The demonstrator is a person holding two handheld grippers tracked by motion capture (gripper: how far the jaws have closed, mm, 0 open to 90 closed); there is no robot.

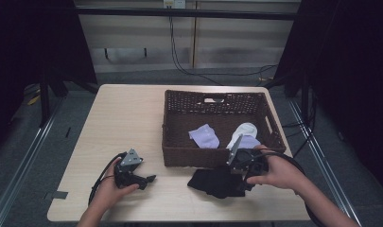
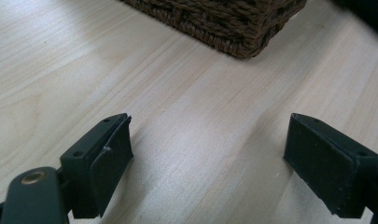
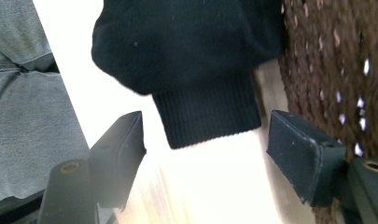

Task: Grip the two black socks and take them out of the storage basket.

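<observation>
Right gripper [image 3: 203, 154] is held with jaws spread wide; the black sock [image 3: 196, 65] cuff is seen just ahead, between them, ungrasped, beside the wicker basket [image 3: 336, 70]. Left gripper [image 2: 207, 154] jaws are spread over bare surface [image 2: 84, 60].

The desk's [image 1: 127, 118] left half lies bare. The basket [image 1: 179, 156] walls off the right half, and a black sock [image 1: 213, 182] lies against its front wall near the desk's front edge.
</observation>
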